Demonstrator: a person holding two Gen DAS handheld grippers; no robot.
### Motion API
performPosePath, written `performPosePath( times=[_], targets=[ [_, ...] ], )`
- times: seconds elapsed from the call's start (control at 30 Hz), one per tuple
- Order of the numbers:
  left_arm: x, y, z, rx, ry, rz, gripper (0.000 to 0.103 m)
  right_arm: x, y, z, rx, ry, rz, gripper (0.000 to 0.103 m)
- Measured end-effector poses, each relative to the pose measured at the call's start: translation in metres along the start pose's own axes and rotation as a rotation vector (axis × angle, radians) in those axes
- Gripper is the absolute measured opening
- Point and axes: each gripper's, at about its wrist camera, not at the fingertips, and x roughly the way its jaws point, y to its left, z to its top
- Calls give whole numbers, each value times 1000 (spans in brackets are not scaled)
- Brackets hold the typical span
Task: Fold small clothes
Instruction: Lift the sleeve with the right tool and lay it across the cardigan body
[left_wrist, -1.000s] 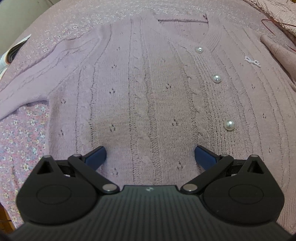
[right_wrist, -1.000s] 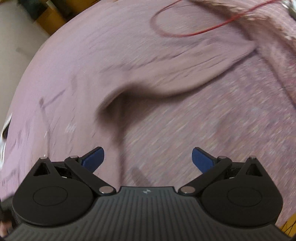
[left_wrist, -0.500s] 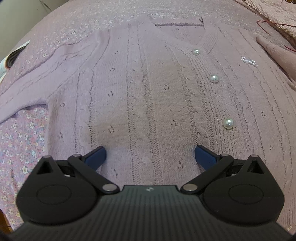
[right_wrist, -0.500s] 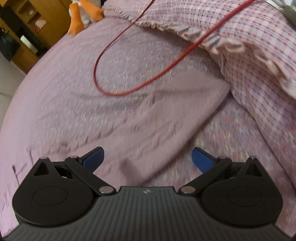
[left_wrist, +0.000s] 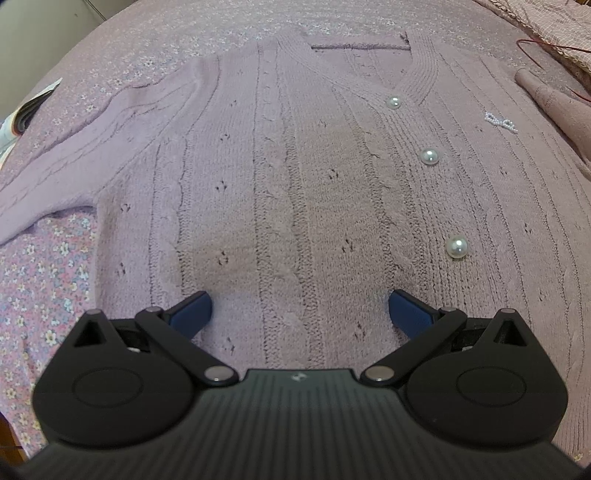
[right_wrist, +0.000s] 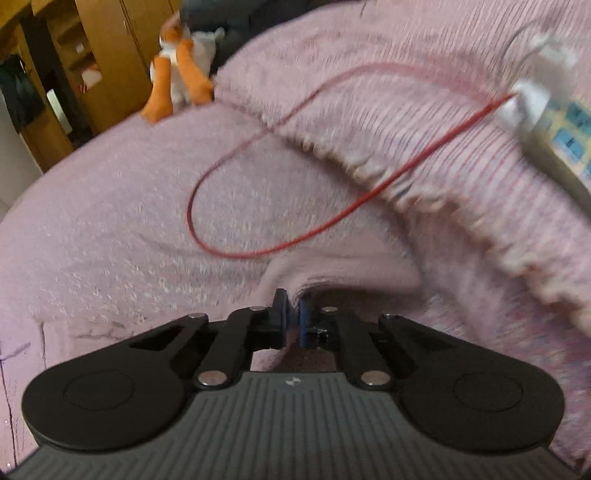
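Mauve cable-knit cardigan with pearl buttons (left_wrist: 295, 177) lies flat on floral bedspread (left_wrist: 40, 280). Left gripper (left_wrist: 299, 308) gapes wide, empty, above hem. Right gripper (right_wrist: 291, 314) has just closed, pinching sleeve cuff (right_wrist: 332, 273) at 12 o'clock.

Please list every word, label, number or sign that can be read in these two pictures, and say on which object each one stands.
No text can be read.
left gripper: a small pale emblem on its black body, no letters.
right gripper: the same small emblem, no letters.
box: blue and yellow printing, too blurred to read.
magazine: only its edge shows, nothing readable.
cardigan: pearl buttons and a bead bow, no label visible.
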Motion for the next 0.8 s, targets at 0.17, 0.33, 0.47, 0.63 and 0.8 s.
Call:
performPosePath(
  times=[0.17,0.33,0.47,0.63,0.8],
  targets=[
    [-2,0,-3,0,-13,3,103,-44,-12,18,6,-105,-29,6],
    [-4,0,-6,-1,-25,-1,103,-77,-26,30,43,-143,-34,6],
    [-8,6,-5,-12,-16,-18,103,-104,-25,28,80,-150,16,6],
    [-21,17,-1,-60,6,-50,103,-128,10,26,51,-168,95,6],
    [-42,34,-1,-90,-32,-46,103,-151,66,25,9,-187,205,6]
  ],
)
